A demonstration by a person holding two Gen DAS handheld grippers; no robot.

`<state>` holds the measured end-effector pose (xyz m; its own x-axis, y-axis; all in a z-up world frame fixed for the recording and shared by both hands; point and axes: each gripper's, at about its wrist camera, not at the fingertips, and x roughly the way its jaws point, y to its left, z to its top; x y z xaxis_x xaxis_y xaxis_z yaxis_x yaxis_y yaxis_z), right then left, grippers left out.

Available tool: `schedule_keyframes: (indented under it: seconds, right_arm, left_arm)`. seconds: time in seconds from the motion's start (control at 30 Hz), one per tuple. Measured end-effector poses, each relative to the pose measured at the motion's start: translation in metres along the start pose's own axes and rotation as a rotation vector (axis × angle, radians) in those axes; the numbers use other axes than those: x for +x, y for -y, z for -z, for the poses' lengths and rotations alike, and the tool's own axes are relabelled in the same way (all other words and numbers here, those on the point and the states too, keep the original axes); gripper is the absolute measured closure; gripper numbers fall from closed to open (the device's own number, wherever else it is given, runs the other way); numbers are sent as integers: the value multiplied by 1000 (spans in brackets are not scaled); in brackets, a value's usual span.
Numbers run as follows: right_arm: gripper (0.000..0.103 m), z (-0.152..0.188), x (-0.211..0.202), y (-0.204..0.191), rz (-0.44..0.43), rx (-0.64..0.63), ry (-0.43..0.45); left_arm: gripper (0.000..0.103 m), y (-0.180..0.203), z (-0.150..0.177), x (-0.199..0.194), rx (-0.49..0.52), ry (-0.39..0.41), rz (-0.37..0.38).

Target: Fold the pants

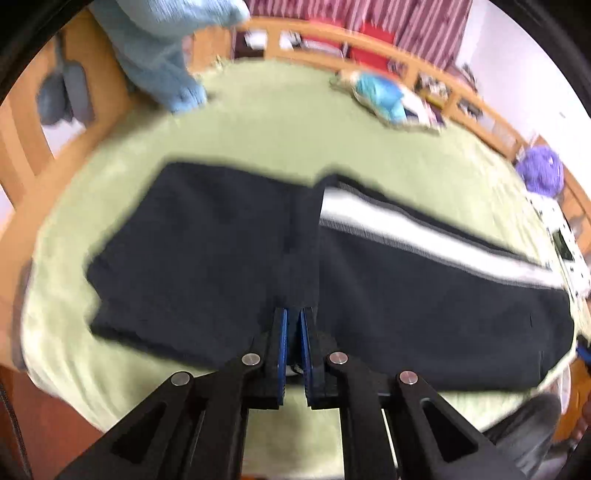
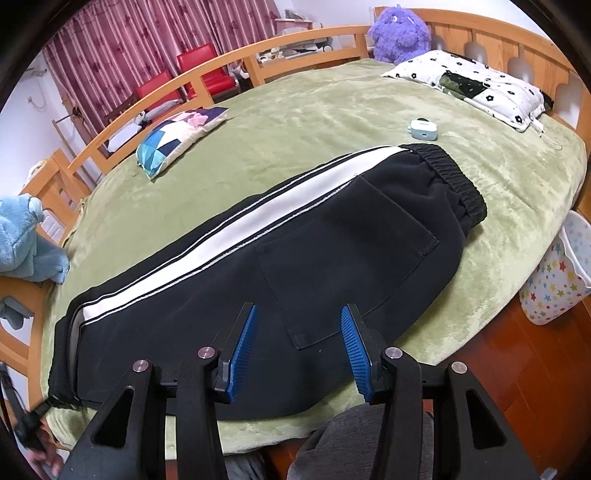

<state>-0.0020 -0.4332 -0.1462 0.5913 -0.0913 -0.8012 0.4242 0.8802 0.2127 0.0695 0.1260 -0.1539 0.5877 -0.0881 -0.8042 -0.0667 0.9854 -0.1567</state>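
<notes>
Pinching soft, floppy pants (image 1: 207,251) fabric, your left tool (image 1: 293,325) holds a fold; right tool (image 2: 297,332) hovers spread near the bed's (image 2: 295,122) front edge.

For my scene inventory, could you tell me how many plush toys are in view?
2: a purple plush toy by the headboard and a blue plush toy at the bed's left edge; others may be hidden.

Black pants (image 2: 332,266) with white stripe (image 2: 221,251), green blanket (image 2: 314,122), blue-padded grippers (image 2: 297,345), purple plush (image 2: 399,31) far ahead.
</notes>
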Motion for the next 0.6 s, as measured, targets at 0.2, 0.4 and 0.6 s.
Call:
schedule_keyframes:
  seconds: [0.2, 0.4, 0.6]
  right_arm:
    - [56, -4, 5, 4, 14, 18, -3]
    - [56, -4, 10, 8, 20, 38, -15]
    - [56, -3, 20, 3, 19, 41, -40]
  left_arm:
    - [95, -29, -83, -3, -27, 145, -131]
    - [67, -56, -130, -12, -105, 207, -181]
    - [47, -62, -112, -7, -123, 114, -31]
